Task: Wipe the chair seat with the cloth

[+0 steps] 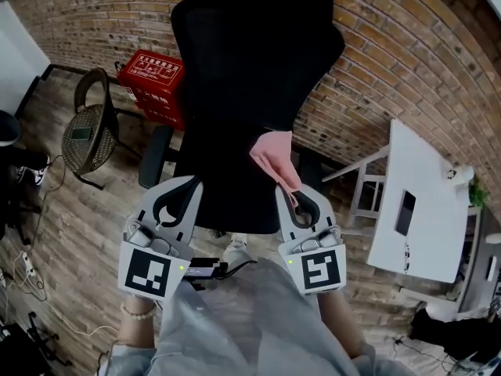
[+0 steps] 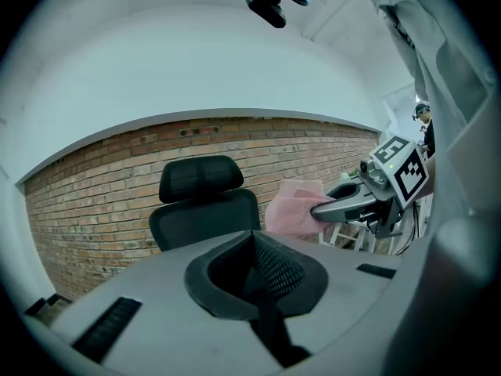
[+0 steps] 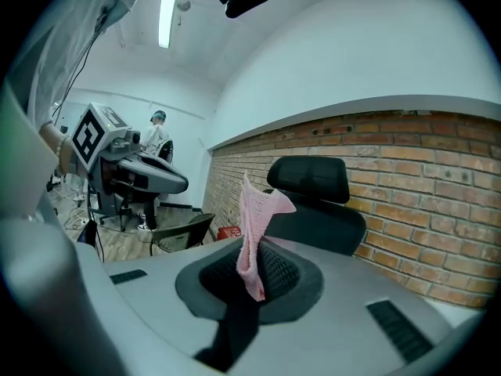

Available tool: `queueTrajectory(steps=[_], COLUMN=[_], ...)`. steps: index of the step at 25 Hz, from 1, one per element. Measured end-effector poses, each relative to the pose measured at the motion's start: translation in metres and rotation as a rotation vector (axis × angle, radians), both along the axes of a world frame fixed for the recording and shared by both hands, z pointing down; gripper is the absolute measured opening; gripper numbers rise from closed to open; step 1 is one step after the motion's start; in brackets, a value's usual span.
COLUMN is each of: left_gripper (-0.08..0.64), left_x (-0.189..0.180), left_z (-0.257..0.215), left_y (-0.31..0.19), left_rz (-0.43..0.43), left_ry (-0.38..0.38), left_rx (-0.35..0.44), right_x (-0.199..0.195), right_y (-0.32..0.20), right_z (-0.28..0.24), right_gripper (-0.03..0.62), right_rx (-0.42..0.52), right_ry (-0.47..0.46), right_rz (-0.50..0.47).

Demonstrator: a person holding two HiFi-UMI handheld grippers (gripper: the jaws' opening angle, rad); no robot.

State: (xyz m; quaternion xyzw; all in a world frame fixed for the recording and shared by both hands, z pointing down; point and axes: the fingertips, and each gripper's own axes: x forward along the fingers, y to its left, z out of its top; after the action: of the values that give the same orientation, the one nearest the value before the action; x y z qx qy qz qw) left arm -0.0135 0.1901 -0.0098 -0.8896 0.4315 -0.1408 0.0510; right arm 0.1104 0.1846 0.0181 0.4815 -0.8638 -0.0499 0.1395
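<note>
A black office chair (image 1: 250, 92) with a headrest stands against the brick wall, right in front of me. Its headrest and backrest (image 2: 205, 210) face both gripper views, and the seat is hidden behind the gripper bodies. My right gripper (image 1: 286, 190) is shut on a pink cloth (image 1: 274, 157), which sticks up from the jaws in front of the backrest (image 3: 313, 202). In the right gripper view the cloth (image 3: 254, 225) rises from the closed jaws (image 3: 252, 265). My left gripper (image 1: 186, 185) is level with it to the left, shut and holding nothing (image 2: 254, 237).
A red crate (image 1: 153, 84) and a dark wicker chair (image 1: 90, 131) stand to the left on the wooden floor. A white desk (image 1: 419, 202) stands on the right. Cables (image 1: 27, 276) lie at the lower left. A person (image 3: 156, 135) stands far off.
</note>
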Motion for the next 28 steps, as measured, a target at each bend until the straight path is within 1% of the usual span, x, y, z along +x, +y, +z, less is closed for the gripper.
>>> queueTrajectory(steps=[2, 6, 9, 14, 17, 20, 25, 28], left_gripper=[0.018, 0.018, 0.018, 0.018, 0.018, 0.018, 0.018, 0.018], left_x=[0.004, 0.011, 0.019, 0.026, 0.024, 0.021, 0.023, 0.017], left_z=[0.001, 0.007, 0.012, 0.025, 0.033, 0.038, 0.048, 0.058], left_y=[-0.014, -0.035, -0.048, -0.064, -0.074, -0.085, -0.102, -0.115], left_rz=[-0.014, -0.041, -0.014, 0.024, 0.038, 0.058, 0.152, 0.174], left_ry=[-0.01, -0.005, -0.038, -0.064, -0.057, -0.052, -0.064, -0.076], left_rx=[0.0, -0.027, -0.023, -0.034, -0.055, -0.058, -0.046, -0.059], right_x=[0.006, 0.015, 0.023, 0.024, 0.021, 0.016, 0.006, 0.0], right_y=[-0.016, -0.039, -0.053, -0.062, -0.069, -0.078, -0.086, -0.096], right_z=[0.002, 0.009, 0.02, 0.042, 0.051, 0.058, 0.073, 0.085], right_gripper=[0.054, 0.054, 0.054, 0.054, 0.054, 0.054, 0.054, 0.054], right_rx=[-0.004, -0.011, -0.036, -0.1, -0.119, -0.129, -0.165, -0.188], right_ry=[-0.001, 0.006, 0.002, 0.018, 0.027, 0.032, 0.07, 0.061], right_rz=[-0.015, -0.04, -0.036, -0.048, -0.04, -0.023, 0.007, 0.039])
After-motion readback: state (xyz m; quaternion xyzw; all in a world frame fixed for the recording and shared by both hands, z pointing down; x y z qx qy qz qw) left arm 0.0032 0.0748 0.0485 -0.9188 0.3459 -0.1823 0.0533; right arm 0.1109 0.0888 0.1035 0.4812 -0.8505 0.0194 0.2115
